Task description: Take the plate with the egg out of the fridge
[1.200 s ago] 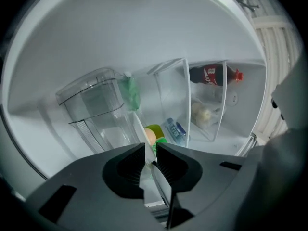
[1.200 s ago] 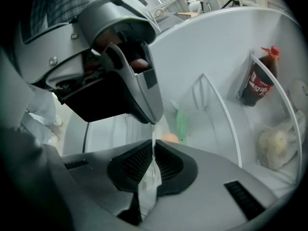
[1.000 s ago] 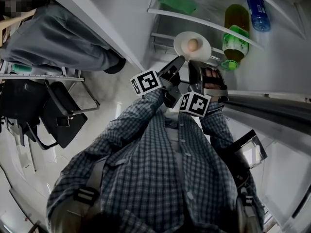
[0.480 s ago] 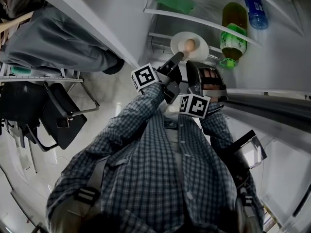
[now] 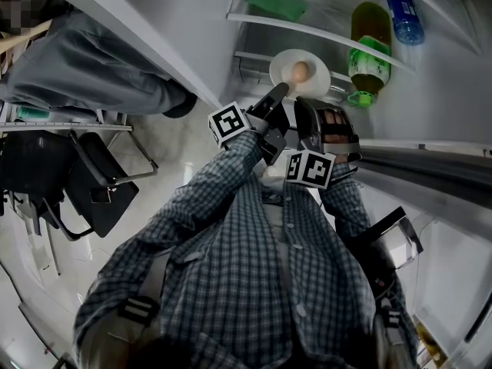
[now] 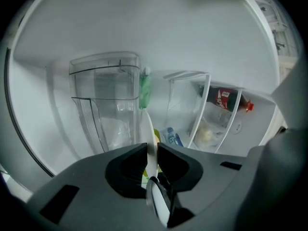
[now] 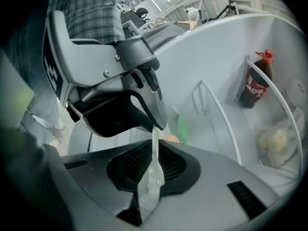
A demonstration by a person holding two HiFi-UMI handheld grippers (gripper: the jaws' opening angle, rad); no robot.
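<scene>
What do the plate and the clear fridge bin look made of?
Plate: opaque white and smooth with a thin rim; ceramic or melamine, can't tell which. Clear bin: see-through moulded plastic with a ribbed side and glossy highlights.

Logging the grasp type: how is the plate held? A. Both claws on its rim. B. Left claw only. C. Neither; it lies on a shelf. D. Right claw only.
A: the left claw and the right claw each pinch the rim of the plate between their jaws.
</scene>
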